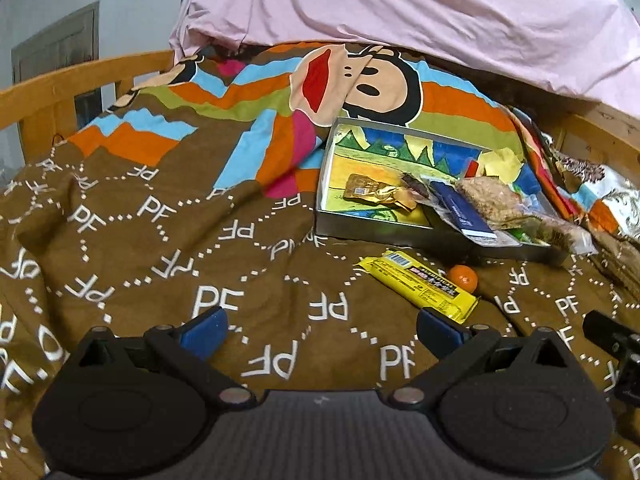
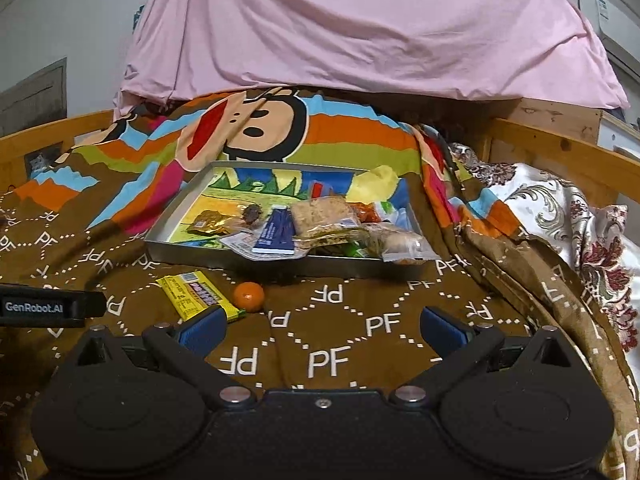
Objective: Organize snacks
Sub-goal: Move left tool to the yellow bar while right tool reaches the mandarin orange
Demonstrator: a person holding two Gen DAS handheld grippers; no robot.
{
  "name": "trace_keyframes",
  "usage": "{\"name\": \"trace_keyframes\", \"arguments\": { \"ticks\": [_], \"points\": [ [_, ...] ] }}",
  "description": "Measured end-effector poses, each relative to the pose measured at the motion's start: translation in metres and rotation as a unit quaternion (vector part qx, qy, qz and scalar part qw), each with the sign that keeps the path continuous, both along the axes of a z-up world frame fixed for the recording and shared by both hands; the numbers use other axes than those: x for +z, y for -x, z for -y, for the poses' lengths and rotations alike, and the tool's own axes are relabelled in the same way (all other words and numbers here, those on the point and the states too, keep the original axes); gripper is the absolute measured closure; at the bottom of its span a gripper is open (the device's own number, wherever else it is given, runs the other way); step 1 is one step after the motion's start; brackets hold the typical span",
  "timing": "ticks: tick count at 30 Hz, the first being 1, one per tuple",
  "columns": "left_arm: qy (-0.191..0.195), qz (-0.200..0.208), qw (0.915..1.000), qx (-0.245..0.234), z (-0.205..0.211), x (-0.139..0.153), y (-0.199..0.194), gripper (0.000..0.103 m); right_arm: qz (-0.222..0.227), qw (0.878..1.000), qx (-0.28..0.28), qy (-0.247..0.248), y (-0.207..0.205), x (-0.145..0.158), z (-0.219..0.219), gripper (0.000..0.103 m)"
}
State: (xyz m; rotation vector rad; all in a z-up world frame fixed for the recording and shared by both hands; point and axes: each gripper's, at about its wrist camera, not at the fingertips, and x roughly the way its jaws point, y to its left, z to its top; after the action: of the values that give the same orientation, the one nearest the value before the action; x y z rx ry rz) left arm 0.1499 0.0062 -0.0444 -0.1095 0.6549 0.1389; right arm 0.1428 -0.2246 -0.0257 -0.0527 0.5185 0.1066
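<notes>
We hold both grippers low over the quilt [image 2: 340, 360], each with its jaws spread wide and nothing between them: the left gripper [image 1: 322, 332] and the right gripper [image 2: 322, 330]. Two snacks lie loose on the quilt outside the tin [image 2: 172, 248]. The bar [image 2: 200, 294], in a yellow wrapper, sits just ahead of our right gripper's left finger, and ahead and to the right of our left gripper. The orange [image 2: 249, 297] lies just beside the bar's far end, between it and the tin. The tin, further ahead of both grippers, already holds a heap of packets on its right side.

We judge the bar light and flat, its wrapper slick and crinkly, so we would pinch it across its narrow width near the middle. The orange looks small, round and likely to roll on soft bedding; we would close gently around its widest part.
</notes>
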Motion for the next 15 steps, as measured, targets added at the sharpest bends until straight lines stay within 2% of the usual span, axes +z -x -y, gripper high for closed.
{"name": "trace_keyframes", "arguments": {
  "ticks": [15],
  "points": [
    [-0.025,-0.026,0.9989,0.029,-0.007,-0.003,-0.004,0.0,-0.008,0.999,0.047,-0.011,0.0,-0.001,-0.013,0.001]
  ]
}}
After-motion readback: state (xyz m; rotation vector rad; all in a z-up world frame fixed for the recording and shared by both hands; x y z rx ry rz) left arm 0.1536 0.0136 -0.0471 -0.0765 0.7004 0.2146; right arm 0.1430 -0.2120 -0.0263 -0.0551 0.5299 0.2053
